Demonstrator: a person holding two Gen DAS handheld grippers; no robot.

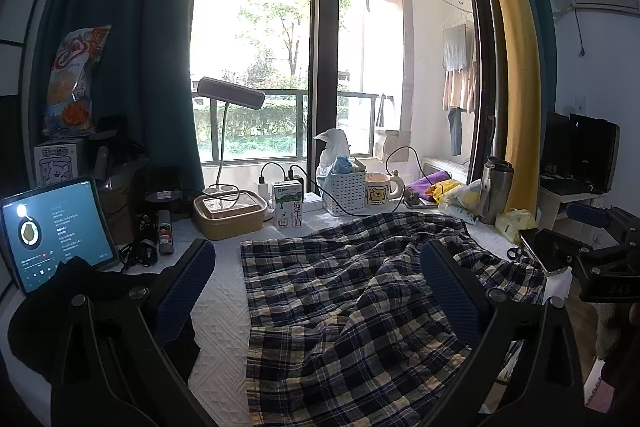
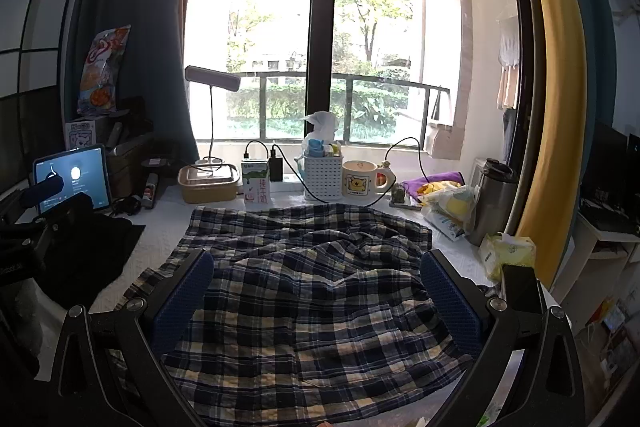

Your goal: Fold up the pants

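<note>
Spread wide and holding nothing, left gripper point(image 1: 316, 283) and right gripper point(image 2: 316, 291) both, hovering over plaid pants point(image 2: 304, 291) lying rumpled on white table cover point(image 1: 224, 311), between black cloth point(image 2: 88, 247) and phone point(image 2: 520, 287). Folding not yet begun. Best smoothed flat first: pinch near-side corners, pull taut, keep clear of mug point(image 2: 362, 183) and cable. Waistband or leg ends nearest? Hard to tell under the creases.
</note>
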